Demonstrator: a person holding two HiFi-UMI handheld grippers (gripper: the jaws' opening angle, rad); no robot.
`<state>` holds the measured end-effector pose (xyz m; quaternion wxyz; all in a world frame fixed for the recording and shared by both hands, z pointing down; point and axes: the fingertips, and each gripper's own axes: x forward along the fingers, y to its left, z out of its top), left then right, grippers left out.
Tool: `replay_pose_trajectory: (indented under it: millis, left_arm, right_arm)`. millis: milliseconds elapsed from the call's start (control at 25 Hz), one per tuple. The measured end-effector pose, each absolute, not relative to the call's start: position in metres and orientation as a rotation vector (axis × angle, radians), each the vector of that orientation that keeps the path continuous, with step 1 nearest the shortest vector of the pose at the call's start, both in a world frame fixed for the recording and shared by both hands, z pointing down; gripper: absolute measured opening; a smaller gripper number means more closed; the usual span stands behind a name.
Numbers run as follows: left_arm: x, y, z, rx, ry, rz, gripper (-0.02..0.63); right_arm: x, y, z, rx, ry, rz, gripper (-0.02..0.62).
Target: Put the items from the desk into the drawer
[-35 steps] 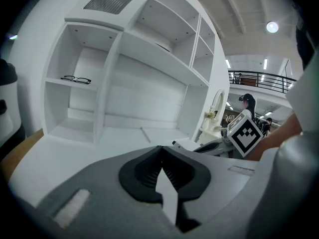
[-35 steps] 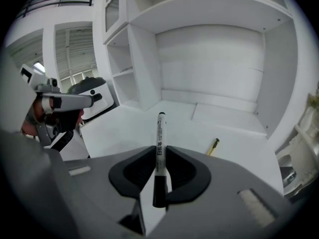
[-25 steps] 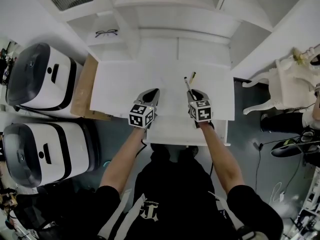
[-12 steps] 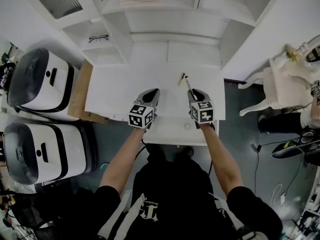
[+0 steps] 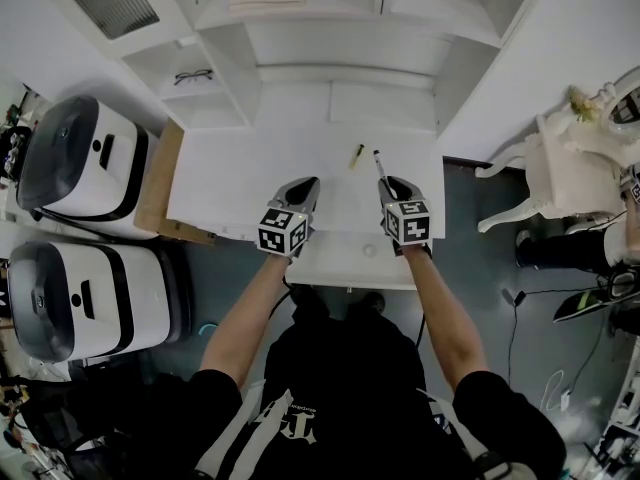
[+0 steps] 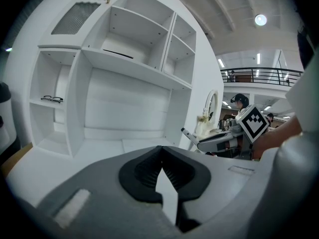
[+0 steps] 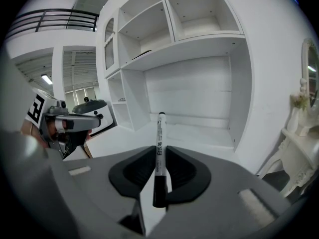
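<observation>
White desk fills the middle of the head view, and little on it has changed. A second ago the marker in my right gripper had its tip left of the other pen. Now that tip pokes up to the pen's right, and the two are clearly apart. Some of that is the head camera drifting, but both grippers have also slid rightward across the desk.

The grip itself hasn't changed. The right gripper view shows the jaws clamped on the marker's dark lower end, with the white barrel standing up past the tips toward the shelves at the top of the frame.

My left gripper sits at centre-left of the head view. Its jaws are closed tip to tip with nothing between them.

For the task, I read this as one item picked up and in transit, not yet stowed. What I take for the pulled-out drawer shows as a white panel in the lower middle of the frame, just under both grippers. I'd say the marker has to come back toward me and down into it. The pen still lies on the desk at upper centre and would be next.
</observation>
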<state>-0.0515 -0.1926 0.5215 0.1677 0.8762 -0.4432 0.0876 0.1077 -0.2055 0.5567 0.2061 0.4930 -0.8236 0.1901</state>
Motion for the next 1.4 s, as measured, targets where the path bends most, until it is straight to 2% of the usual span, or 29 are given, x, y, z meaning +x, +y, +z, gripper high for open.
replay_pose_trajectory:
  millis: [680, 1400]
  left_arm:
    - [-0.043, -0.177, 0.54, 2.475, -1.228, 0.294, -0.003]
    - [-0.028, -0.137, 0.589, 2.423, -1.137, 0.392, -0.003]
  right_arm:
    - [0.123, -0.183, 0.585, 1.371, -2.249, 0.59, 0.061]
    - [0.132, -0.119, 0.662, 1.208, -2.137, 0.675, 0.061]
